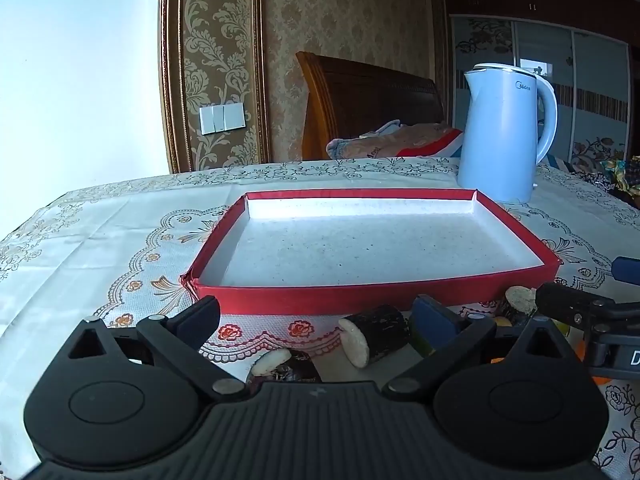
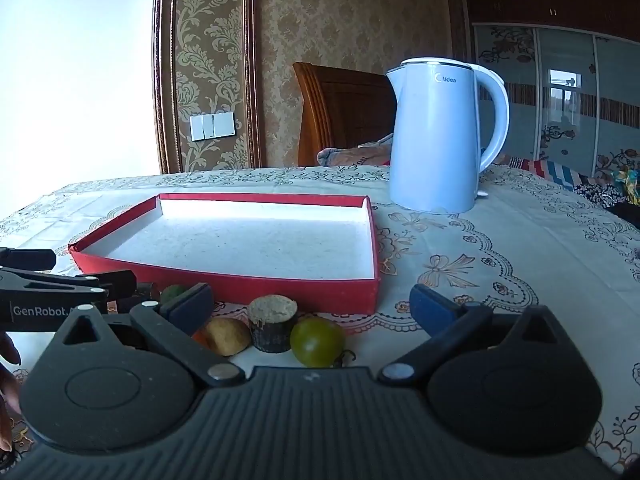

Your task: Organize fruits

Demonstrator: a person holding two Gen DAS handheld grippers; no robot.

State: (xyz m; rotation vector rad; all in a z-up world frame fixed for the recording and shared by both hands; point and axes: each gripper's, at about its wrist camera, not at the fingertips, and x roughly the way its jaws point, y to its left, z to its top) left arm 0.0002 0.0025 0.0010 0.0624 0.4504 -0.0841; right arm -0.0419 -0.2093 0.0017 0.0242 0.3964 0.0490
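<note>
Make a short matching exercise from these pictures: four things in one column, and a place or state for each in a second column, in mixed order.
Things:
1. red box
2. kettle
3. green fruit
4. right gripper

Place or state:
a. open, holding nothing
b. on the cloth in front of the box
c. nothing inside
d. standing behind the box, to the right

Pairs: 1-c, 2-d, 3-b, 4-a

A shallow red tray (image 2: 224, 280) with a white floor lies empty. Just before its near wall sit a green tomato (image 2: 317, 342), an upright dark-skinned cut chunk (image 2: 273, 323), and a yellowish fruit (image 2: 228, 336).
</note>
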